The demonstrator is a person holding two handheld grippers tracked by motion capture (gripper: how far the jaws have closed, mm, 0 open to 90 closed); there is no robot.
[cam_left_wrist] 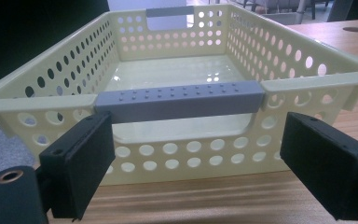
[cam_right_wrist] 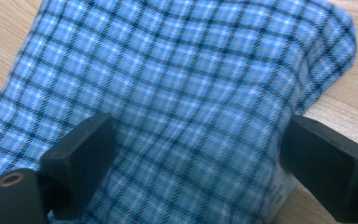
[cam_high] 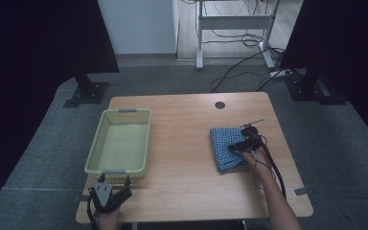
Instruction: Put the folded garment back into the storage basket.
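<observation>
right gripper (cam_high: 234, 147): my jaws apart over blue checked cloth (cam_high: 225, 147), centre-right of frame
left gripper (cam_high: 111, 188): jaws apart, facing basket (cam_high: 106, 129), lower left

small white label on blue checked cloth (cam_right_wrist: 182, 93), print too blurred to read

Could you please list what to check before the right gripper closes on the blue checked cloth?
1. Right gripper jaws open: ok, they stand wide.
2. Blue checked cloth between the jaws: ok, folded fabric spans the gap in the right gripper view.
3. Pads pressing on the cloth: cannot tell.
4. Cloth lying flat on the table: ok.
5. Basket ready to receive: ok, nothing lies in it.
6. Left gripper out of the way: ok, open in front of the basket's grey handle, not touching it.
</observation>
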